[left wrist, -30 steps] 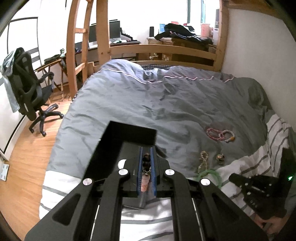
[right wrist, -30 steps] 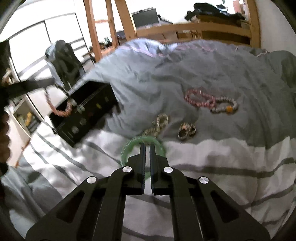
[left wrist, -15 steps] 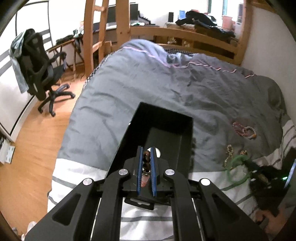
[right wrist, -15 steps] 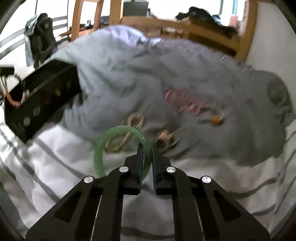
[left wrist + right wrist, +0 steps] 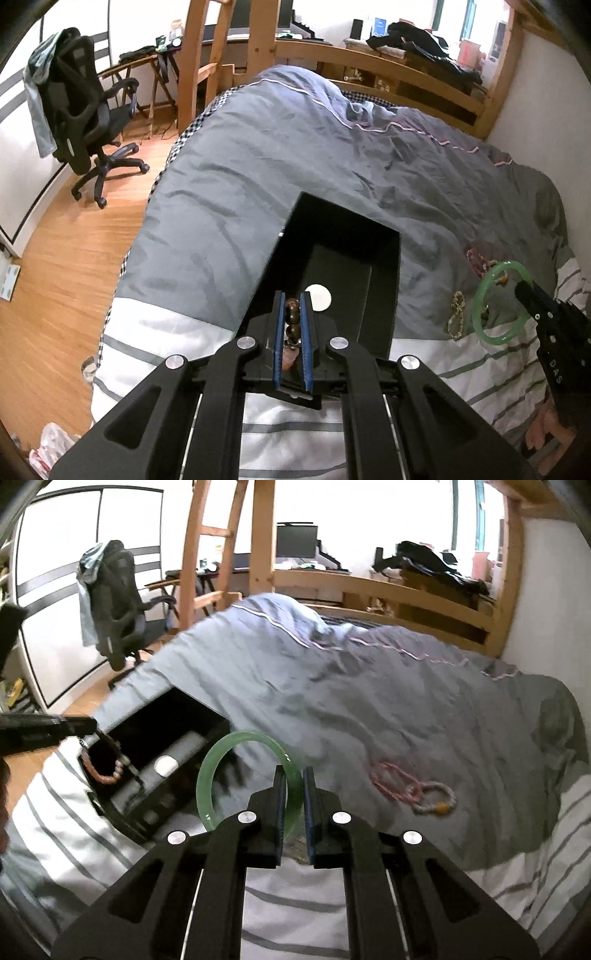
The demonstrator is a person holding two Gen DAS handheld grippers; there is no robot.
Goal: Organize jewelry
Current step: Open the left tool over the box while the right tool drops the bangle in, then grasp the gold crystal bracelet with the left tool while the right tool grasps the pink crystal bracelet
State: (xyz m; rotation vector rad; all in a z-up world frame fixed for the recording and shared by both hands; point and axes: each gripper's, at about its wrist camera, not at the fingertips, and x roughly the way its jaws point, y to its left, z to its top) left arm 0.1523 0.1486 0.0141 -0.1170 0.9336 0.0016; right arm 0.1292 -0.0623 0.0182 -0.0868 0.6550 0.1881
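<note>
An open black jewelry box [image 5: 343,258] lies on the bed; it also shows in the right wrist view [image 5: 162,760]. My left gripper [image 5: 292,306] is shut on a brown and pink bead bracelet [image 5: 291,325], held over the box's near end; the bracelet hangs in the right wrist view [image 5: 107,771]. My right gripper [image 5: 294,775] is shut on a green jade bangle [image 5: 221,771], lifted above the bed to the right of the box; the bangle also shows in the left wrist view [image 5: 491,306]. A gold chain [image 5: 456,317] and pink and white bead bracelets [image 5: 413,790] lie on the duvet.
The grey duvet [image 5: 332,158] covers the bed, with a striped white sheet [image 5: 443,369] at the near end. A wooden bed frame [image 5: 388,62] and ladder stand behind. A black office chair [image 5: 85,110] stands on the wood floor at left. A white wall runs along the right.
My right gripper has lifted the green bangle off the bed and swung it left toward the box. My left gripper has moved further over the box with the bead bracelet.
</note>
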